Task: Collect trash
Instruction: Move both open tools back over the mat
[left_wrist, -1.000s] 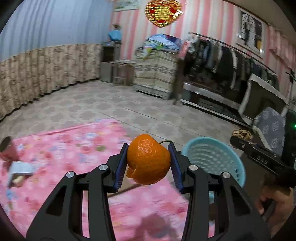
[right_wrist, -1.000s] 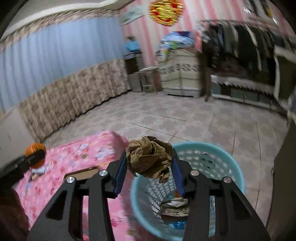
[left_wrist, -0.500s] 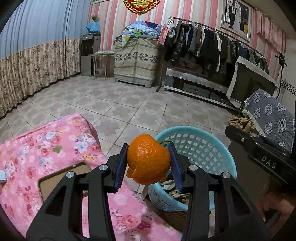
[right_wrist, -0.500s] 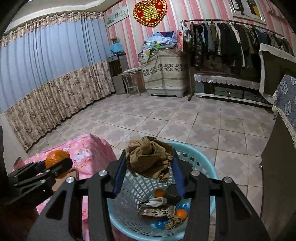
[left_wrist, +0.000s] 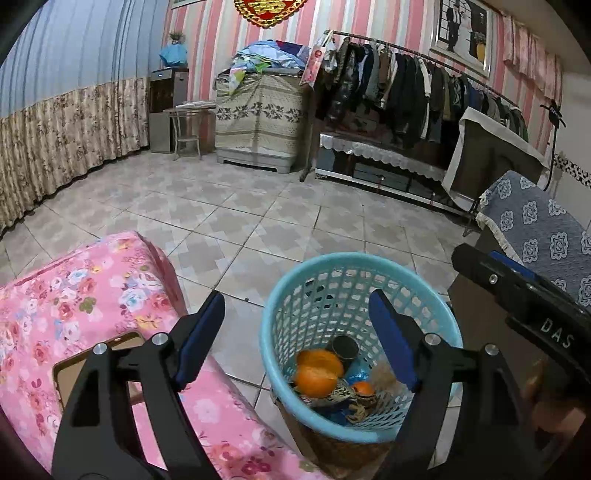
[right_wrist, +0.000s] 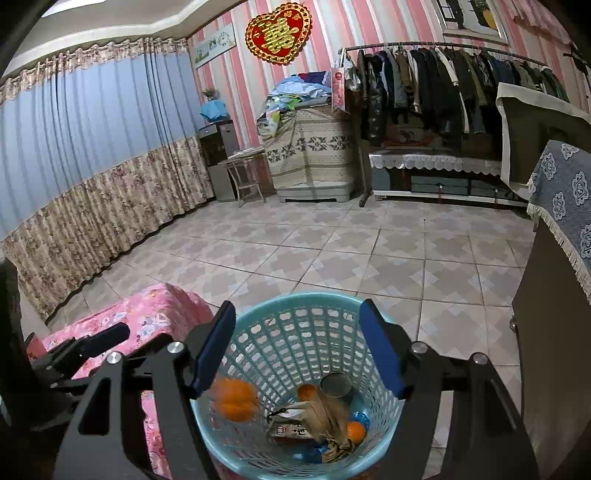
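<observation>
- My left gripper (left_wrist: 295, 332) hangs above the bin's near-left rim, its jaws just opened wide with nothing between them.
- The peel (left_wrist: 317, 373) I carried there is out of my reach: an orange heap low in the bin (left_wrist: 280, 314), below and beyond my left fingers (left_wrist: 201, 332). In the right view it shows blurred against the left wall (right_wrist: 234, 402), so I judge it may not have settled.
- Peel is light, curled and limp, a little slick; if it must be taken again, I would pinch a thick edge, gently, as it tears.
- My right gripper (right_wrist: 297, 343) is over the bin's middle, jaws also just opened and empty.
- The brown wad (right_wrist: 327, 417) lies blurred below my right fingers (right_wrist: 380, 350), on the litter beside a can (right_wrist: 335, 384). It looks soft, light and crushable; any fold would do for a hold.
- Both pieces lie inside the bin, clear of all four pads.
- The phone (left_wrist: 92, 365) on the pink cloth (left_wrist: 74, 295) sits by my left finger; I judge it no trash.
</observation>
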